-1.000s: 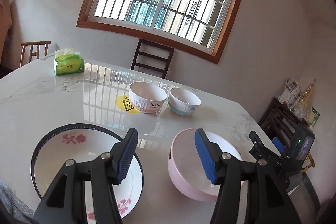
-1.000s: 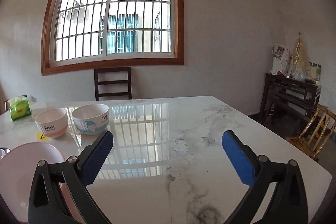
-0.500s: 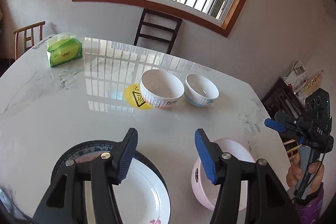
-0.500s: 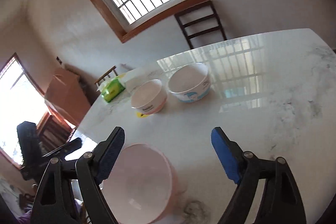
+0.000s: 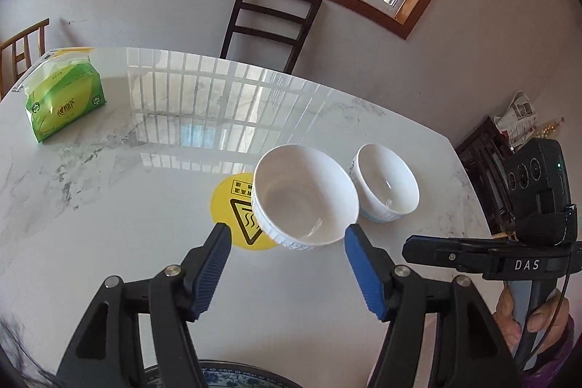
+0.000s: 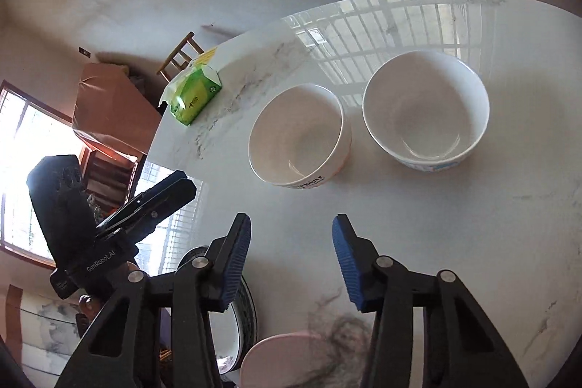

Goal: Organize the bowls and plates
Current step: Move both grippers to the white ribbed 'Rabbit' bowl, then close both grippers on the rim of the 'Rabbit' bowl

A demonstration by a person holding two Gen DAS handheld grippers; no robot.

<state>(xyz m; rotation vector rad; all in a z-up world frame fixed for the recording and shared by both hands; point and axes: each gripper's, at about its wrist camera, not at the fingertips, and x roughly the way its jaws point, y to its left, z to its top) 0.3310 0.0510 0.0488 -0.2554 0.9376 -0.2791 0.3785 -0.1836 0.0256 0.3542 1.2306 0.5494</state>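
Observation:
Two white bowls stand side by side on the marble table (image 5: 120, 206). The ribbed bowl with pink trim (image 5: 305, 197) (image 6: 299, 137) sits partly on a yellow sticker. The blue-patterned bowl (image 5: 385, 182) (image 6: 425, 111) is to its right. My left gripper (image 5: 285, 266) is open and empty, hovering just short of the ribbed bowl. My right gripper (image 6: 291, 260) is open and empty, above the table in front of both bowls. A dark-rimmed plate (image 5: 236, 379) (image 6: 247, 308) and a pink bowl (image 6: 287, 360) lie at the near edge, mostly hidden.
A green tissue pack (image 5: 63, 100) (image 6: 194, 95) lies at the table's far left. A yellow warning sticker (image 5: 238, 213) is on the table. A dark chair (image 5: 271, 20) stands behind the table, with a wooden chair (image 5: 22, 50) at left and a dark shelf (image 5: 487, 155) at right.
Both grippers rose and tilted down toward the two white bowls. The plate and pink bowl slid to the bottom of the views. The right gripper's jaws stand narrower than before.

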